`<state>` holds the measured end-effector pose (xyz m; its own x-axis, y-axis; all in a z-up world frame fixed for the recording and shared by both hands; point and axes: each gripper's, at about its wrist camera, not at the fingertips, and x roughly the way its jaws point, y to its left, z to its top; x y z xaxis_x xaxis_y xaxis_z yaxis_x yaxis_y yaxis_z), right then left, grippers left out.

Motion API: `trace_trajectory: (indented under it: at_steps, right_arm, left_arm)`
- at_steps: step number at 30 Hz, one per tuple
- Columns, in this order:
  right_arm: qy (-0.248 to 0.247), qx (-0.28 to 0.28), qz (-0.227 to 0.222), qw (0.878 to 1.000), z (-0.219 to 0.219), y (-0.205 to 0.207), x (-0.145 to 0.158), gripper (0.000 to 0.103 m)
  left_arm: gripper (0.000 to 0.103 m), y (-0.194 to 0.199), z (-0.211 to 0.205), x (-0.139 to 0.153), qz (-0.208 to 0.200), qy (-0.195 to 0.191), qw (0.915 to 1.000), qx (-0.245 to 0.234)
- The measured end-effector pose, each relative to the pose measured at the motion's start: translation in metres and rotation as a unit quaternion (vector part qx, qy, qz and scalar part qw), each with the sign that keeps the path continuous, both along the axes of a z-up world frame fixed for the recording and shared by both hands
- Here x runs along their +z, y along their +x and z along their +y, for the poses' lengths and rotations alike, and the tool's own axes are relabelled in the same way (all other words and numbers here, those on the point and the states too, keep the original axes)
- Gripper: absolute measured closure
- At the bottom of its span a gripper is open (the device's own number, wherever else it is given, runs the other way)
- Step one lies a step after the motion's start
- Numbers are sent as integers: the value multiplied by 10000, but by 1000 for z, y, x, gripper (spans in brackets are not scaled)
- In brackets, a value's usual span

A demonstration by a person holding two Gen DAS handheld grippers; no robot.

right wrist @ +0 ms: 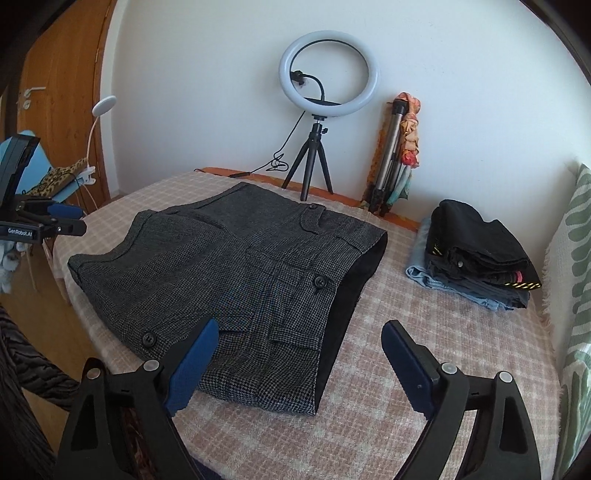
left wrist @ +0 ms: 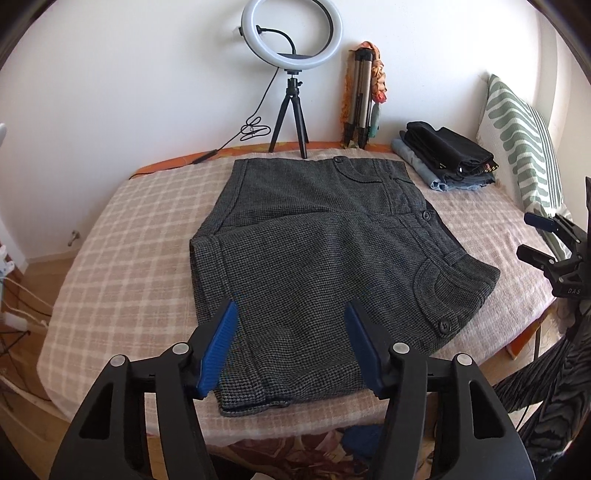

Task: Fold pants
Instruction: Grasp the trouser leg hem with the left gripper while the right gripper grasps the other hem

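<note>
The left claw (left wrist: 290, 325) hangs with its blue pads (left wrist: 218, 349) spread apart, holding nothing, just above the near hem of the gray houndstooth pants (left wrist: 317, 266); the fabric fills the gap between the pads and runs away ahead of them. The right claw (right wrist: 299, 349) is likewise spread wide and empty — its left pad (right wrist: 192, 365) sits over the near corner of the pants (right wrist: 236, 273), its right pad over bare checked blanket (right wrist: 388, 387), so the black lining edge of the garment lies between the two. The pants lie folded in a rough flat stack on the blanket-covered bed (left wrist: 122, 258), buttons and pocket flaps facing up, one folded layer skewed across the one beneath. In the left wrist view the right claw (left wrist: 543, 240) shows at the far right edge, off to the side of the pants and apart from them; in the right wrist view the left claw (right wrist: 62, 221) shows at the left edge, beyond the pants' left corner. Farther ahead and to the right of both claws sits a pile of folded dark clothes (right wrist: 476, 254) on a light blue garment, well apart from the pants. Beyond the pants, by the white wall, stand a ring light (left wrist: 291, 35) on a small tripod and a folded tripod (left wrist: 360, 99) draped with an orange scarf — a green-patterned pillow (left wrist: 517, 136) leans at far right.
</note>
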<state>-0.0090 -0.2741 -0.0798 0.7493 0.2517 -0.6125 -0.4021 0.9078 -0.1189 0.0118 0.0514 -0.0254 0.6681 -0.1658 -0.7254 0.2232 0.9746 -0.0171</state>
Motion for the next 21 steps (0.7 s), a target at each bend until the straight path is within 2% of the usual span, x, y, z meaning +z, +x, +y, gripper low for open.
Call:
trace_trajectory:
  at_steps: [1, 3, 6, 10, 14, 19, 21]
  right_arm:
    - [-106, 243, 86, 9996, 4, 0, -2, 21]
    - [-415, 686, 191, 9966, 14, -2, -8, 26]
    - [-1004, 1289, 270, 9862, 29, -9, -21, 29]
    - [-1495, 1803, 626, 9702, 40, -11, -44, 41]
    - [-1790, 1979, 716, 9611, 44, -8, -55, 42]
    - [-1894, 2114, 815, 9554, 51, -4, -61, 43]
    - [-1956, 2161, 873, 9526, 55, -1, -65, 43]
  left_arm:
    - [48, -1, 3, -2, 62, 49, 10000, -48]
    - [60, -4, 8, -8, 219, 90, 9996, -131]
    - [66, -10, 7, -21, 508, 111, 9978, -416]
    - [66, -17, -6, -37, 743, 410, 9930, -821]
    - [66, -22, -14, -42, 697, 771, 9890, -1052]
    - [66, -18, -14, -51, 710, 1249, 9816, -1256]
    - [60, -17, -14, -55, 761, 1390, 9777, -1375]
